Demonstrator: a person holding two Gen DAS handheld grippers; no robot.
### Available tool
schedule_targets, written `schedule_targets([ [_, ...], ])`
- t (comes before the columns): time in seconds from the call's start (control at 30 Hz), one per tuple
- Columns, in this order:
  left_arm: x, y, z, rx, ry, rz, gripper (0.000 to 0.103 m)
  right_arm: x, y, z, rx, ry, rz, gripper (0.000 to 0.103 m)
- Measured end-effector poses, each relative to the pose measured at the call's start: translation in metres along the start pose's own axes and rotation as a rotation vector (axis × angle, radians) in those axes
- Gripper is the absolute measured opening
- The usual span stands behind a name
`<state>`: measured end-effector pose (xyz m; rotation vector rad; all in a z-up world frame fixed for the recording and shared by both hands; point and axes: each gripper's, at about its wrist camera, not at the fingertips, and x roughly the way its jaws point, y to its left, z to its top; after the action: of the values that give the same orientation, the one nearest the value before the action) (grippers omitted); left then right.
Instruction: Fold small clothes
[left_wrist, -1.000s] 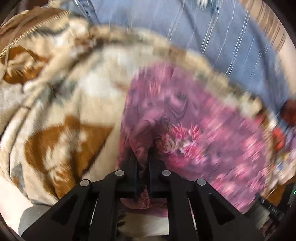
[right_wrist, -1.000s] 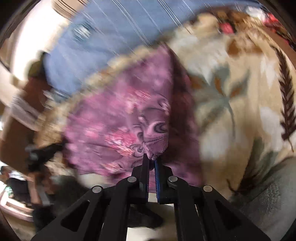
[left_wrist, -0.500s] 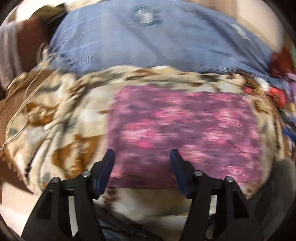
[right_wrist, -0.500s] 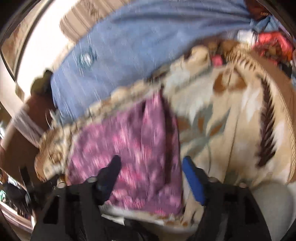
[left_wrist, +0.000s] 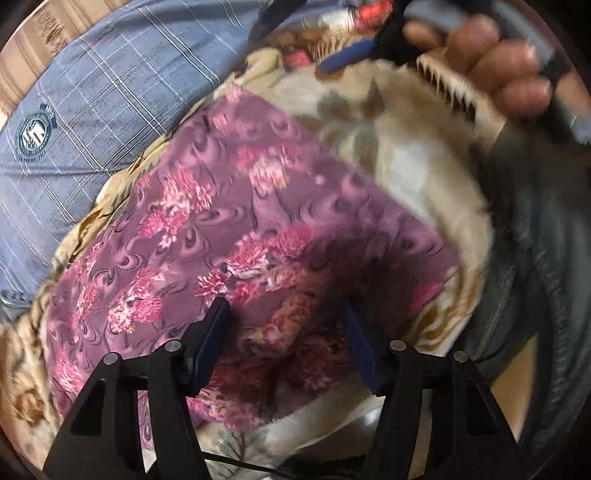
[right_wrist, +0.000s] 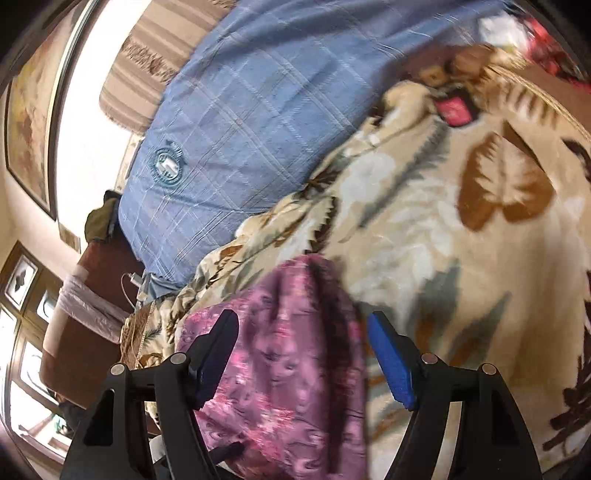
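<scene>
Two covers fill both views, a blue checked quilt (left_wrist: 92, 110) at upper left and a leaf-print blanket (right_wrist: 461, 258) under the purple flowered cloth (left_wrist: 229, 229) lying flat mid-frame, over which the left gripper (left_wrist: 284, 343), closing, and the right gripper (right_wrist: 303, 354), spread wide, hold nothing.

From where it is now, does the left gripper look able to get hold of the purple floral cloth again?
Probably yes. The left gripper sits just over the purple floral cloth, which lies flat on the beige blanket, with nothing between. Its jaws are closing but pinch no fabric yet.
</scene>
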<state>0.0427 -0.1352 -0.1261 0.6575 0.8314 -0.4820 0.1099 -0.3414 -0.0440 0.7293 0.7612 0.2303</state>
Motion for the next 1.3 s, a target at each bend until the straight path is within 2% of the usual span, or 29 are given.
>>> schedule_targets([
  [0.03, 0.004, 0.002, 0.000, -0.019, 0.014, -0.004, 0.044, -0.001, -0.007, 0.002, 0.019, -0.006, -0.009, 0.075],
  [0.1, 0.006, 0.015, 0.003, -0.105, 0.025, -0.034, 0.015, -0.003, -0.013, 0.006, 0.042, -0.012, 0.018, 0.075],
  [0.13, 0.003, 0.021, 0.005, -0.131, 0.021, -0.053, 0.009, -0.005, -0.014, 0.007, 0.050, -0.017, 0.033, 0.075],
  [0.2, -0.010, 0.030, 0.010, -0.162, 0.006, -0.102, 0.006, -0.006, -0.014, 0.009, 0.050, -0.014, 0.059, 0.075],
  [0.27, -0.027, 0.036, 0.012, -0.183, -0.029, -0.198, 0.005, -0.005, -0.011, 0.009, 0.038, 0.000, 0.078, 0.075],
  [0.33, -0.024, 0.039, 0.009, -0.196, -0.023, -0.235, 0.006, -0.002, -0.007, 0.008, 0.018, 0.019, 0.097, 0.075],
  [0.4, -0.004, 0.030, 0.006, -0.141, 0.062, -0.233, 0.018, 0.002, -0.003, 0.007, 0.005, 0.038, 0.096, 0.075],
  [0.43, 0.007, 0.025, 0.006, -0.116, 0.109, -0.216, 0.019, 0.003, -0.002, 0.007, 0.004, 0.045, 0.093, 0.075],
  [0.47, 0.011, 0.024, 0.009, -0.115, 0.121, -0.212, 0.021, 0.002, -0.002, 0.007, 0.003, 0.049, 0.092, 0.075],
  [0.5, 0.007, 0.024, 0.010, -0.133, 0.110, -0.227, 0.029, 0.000, -0.003, 0.007, 0.007, 0.045, 0.093, 0.075],
  [0.53, 0.000, 0.024, 0.016, -0.160, 0.083, -0.278, 0.034, -0.001, -0.004, 0.008, 0.015, 0.040, 0.095, 0.075],
  [0.6, -0.016, 0.025, 0.028, -0.197, 0.009, -0.345, 0.060, -0.007, -0.011, 0.010, 0.046, 0.022, 0.105, 0.075],
  [0.67, -0.024, 0.022, 0.041, -0.201, -0.040, -0.340, 0.067, -0.012, -0.018, 0.012, 0.078, 0.007, 0.119, 0.075],
  [0.73, -0.017, 0.012, 0.054, -0.188, -0.030, -0.300, 0.067, -0.014, -0.023, 0.013, 0.106, 0.004, 0.138, 0.075],
  [0.8, 0.003, -0.001, 0.068, -0.171, 0.021, -0.274, 0.067, -0.014, -0.026, 0.014, 0.118, 0.006, 0.143, 0.075],
  [0.9, 0.030, -0.022, 0.073, -0.135, 0.103, -0.248, 0.067, -0.017, -0.029, 0.015, 0.124, 0.001, 0.144, 0.075],
  [0.97, 0.045, -0.033, 0.075, -0.129, 0.157, -0.168, 0.067, -0.018, -0.030, 0.015, 0.129, 0.002, 0.148, 0.075],
  [1.0, 0.047, -0.035, 0.075, -0.131, 0.153, -0.151, 0.068, -0.017, -0.031, 0.015, 0.130, 0.008, 0.151, 0.075],
  [1.07, 0.045, -0.033, 0.074, -0.164, 0.142, -0.148, 0.068, -0.012, -0.030, 0.014, 0.127, 0.029, 0.159, 0.075],
  [1.13, 0.042, -0.026, 0.071, -0.193, 0.134, -0.170, 0.062, -0.008, -0.028, 0.013, 0.121, 0.050, 0.166, 0.075],
  [1.2, 0.040, -0.018, 0.066, -0.230, 0.133, -0.186, 0.047, -0.003, -0.026, 0.011, 0.113, 0.075, 0.175, 0.075],
  [1.3, 0.040, -0.007, 0.064, -0.288, 0.136, -0.212, 0.044, 0.007, -0.022, 0.007, 0.100, 0.126, 0.179, 0.075],
])
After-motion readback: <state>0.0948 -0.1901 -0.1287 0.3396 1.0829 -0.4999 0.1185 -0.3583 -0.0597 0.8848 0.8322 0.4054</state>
